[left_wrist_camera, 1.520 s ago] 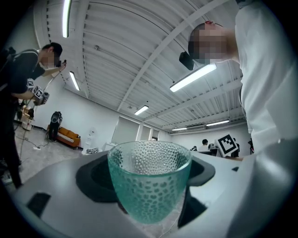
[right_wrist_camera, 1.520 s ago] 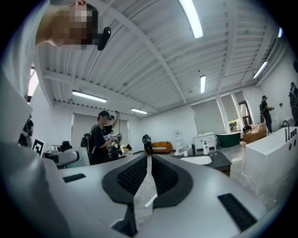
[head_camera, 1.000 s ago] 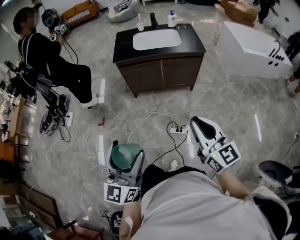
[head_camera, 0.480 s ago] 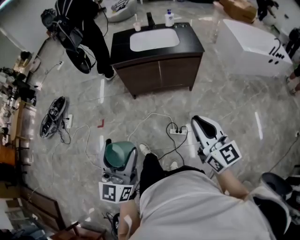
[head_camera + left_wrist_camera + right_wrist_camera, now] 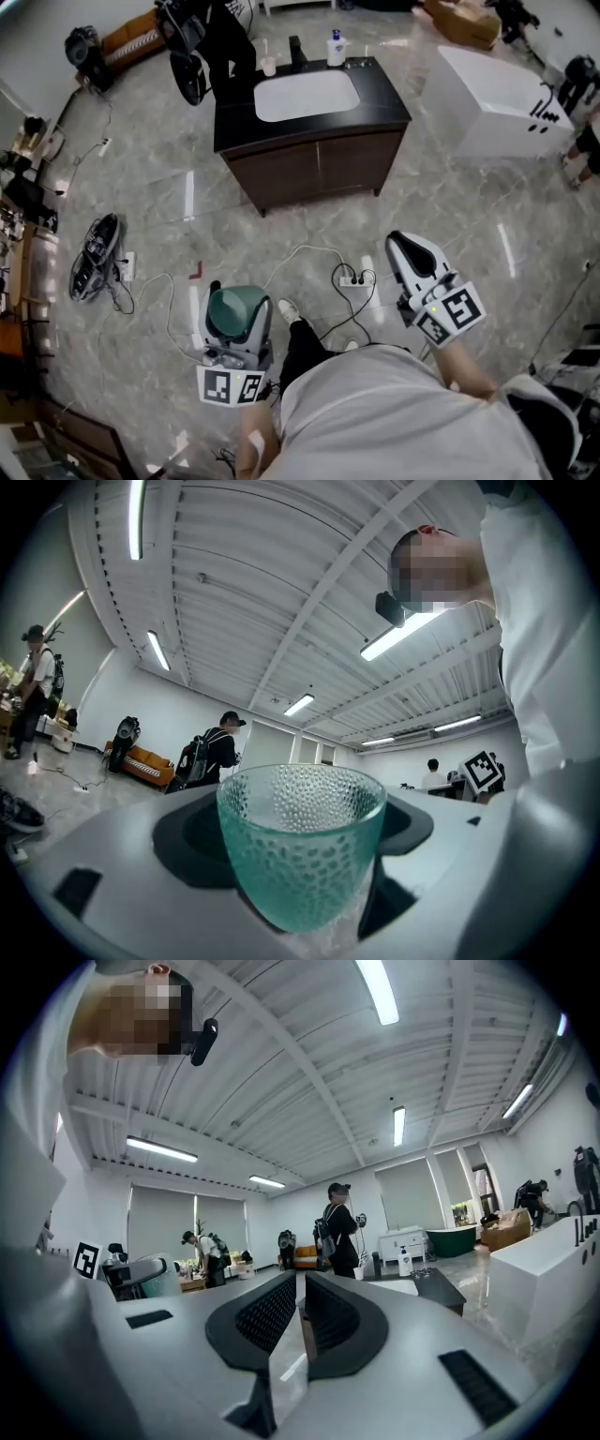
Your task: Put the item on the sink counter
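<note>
A teal dimpled glass cup [image 5: 234, 314] stands upright between the jaws of my left gripper [image 5: 233, 302], which is shut on it at waist height over the floor. In the left gripper view the cup [image 5: 300, 855] fills the middle, with a black pad on each side. My right gripper [image 5: 413, 254] is held out at the right, jaws together with nothing between them [image 5: 300, 1312]. The black sink counter [image 5: 384, 94] with its white basin [image 5: 307, 96] tops a dark wood cabinet far ahead, well beyond both grippers.
On the counter's back edge stand a black faucet [image 5: 296, 47], a soap bottle [image 5: 335, 47] and a small cup [image 5: 269, 66]. A person in black [image 5: 211, 37] stands behind its left corner. A white bathtub [image 5: 497, 103] is at right. A power strip [image 5: 352, 278] and cables lie underfoot.
The person in black has walked from the left side round to behind the sink counter. The view has shifted slightly toward the counter. Both grippers keep their hold and pose.
</note>
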`<state>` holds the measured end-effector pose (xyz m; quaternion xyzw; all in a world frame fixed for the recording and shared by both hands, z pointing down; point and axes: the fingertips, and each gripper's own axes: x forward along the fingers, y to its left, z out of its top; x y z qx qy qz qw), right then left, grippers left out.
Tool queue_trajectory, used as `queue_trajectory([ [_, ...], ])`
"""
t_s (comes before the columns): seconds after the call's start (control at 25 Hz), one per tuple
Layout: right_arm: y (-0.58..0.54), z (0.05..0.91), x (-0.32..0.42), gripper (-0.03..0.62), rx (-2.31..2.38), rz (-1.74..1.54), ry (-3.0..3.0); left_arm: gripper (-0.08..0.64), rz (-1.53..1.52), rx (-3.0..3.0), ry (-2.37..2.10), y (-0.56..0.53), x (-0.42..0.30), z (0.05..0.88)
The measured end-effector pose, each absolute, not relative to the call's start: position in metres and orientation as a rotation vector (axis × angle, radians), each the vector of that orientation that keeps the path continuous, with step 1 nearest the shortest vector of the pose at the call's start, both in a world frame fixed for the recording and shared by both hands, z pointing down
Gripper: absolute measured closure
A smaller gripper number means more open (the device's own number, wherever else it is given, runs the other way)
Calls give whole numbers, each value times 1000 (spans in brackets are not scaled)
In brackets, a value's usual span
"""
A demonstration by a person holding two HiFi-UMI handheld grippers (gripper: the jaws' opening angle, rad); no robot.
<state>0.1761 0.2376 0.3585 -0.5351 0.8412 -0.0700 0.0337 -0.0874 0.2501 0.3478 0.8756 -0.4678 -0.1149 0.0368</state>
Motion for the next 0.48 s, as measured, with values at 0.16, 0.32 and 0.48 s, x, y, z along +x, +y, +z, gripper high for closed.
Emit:
queue_trajectory([
  [0.16, 185, 356, 151, 538, -1679, -211, 2603, 167, -350, 2700, -1418, 197, -113, 345],
  [0.32, 139, 357, 118, 538, -1696, -240, 2617, 167, -333, 2691, -1396, 149, -140, 349],
  [0.48, 100, 358, 81, 538, -1705, -250, 2643, 167, -313, 2723, -1363, 108, -163, 350],
])
